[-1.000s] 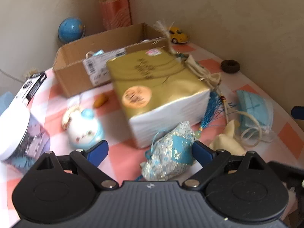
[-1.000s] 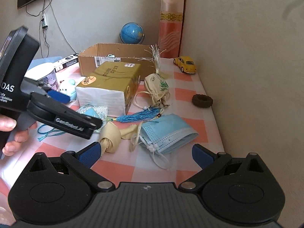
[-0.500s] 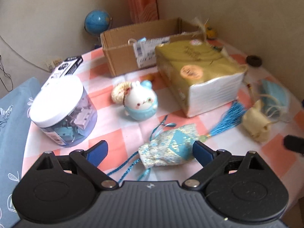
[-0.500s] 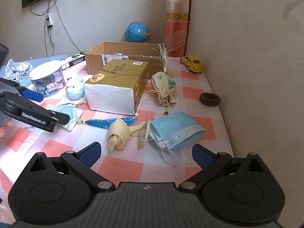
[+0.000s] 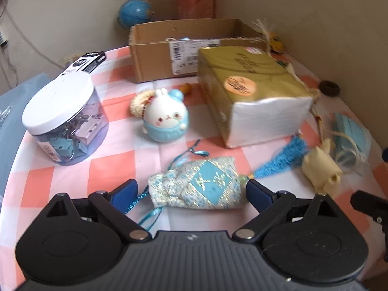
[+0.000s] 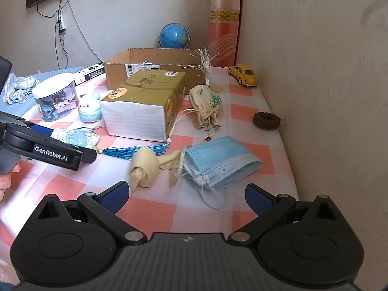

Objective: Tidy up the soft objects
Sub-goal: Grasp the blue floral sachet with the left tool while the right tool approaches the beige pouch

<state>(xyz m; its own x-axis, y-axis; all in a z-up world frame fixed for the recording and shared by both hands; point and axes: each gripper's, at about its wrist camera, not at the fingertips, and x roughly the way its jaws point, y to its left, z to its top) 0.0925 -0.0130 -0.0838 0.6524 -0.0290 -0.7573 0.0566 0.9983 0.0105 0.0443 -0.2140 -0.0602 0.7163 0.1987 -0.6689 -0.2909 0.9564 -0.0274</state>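
Blue-and-white brocade drawstring pouch (image 5: 197,188) lies on the pink-checked tabletop (image 5: 116,167) between the left tongs (image 5: 191,190), spread apart; right view half-hides it behind their "GenRobot.AI" arm. Right tongs (image 6: 185,194) spread, empty, near the pale-blue face masks (image 6: 222,162). Gold tissue pack (image 6: 145,97): lettering illegible.

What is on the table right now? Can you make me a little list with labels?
table: pink and white checked cloth
left gripper: jaws open, around the blue patterned pouch
right gripper: jaws open, holding nothing
nearest right gripper: blue face masks, cream cloth bundle
middle: gold tissue pack
back: cardboard box
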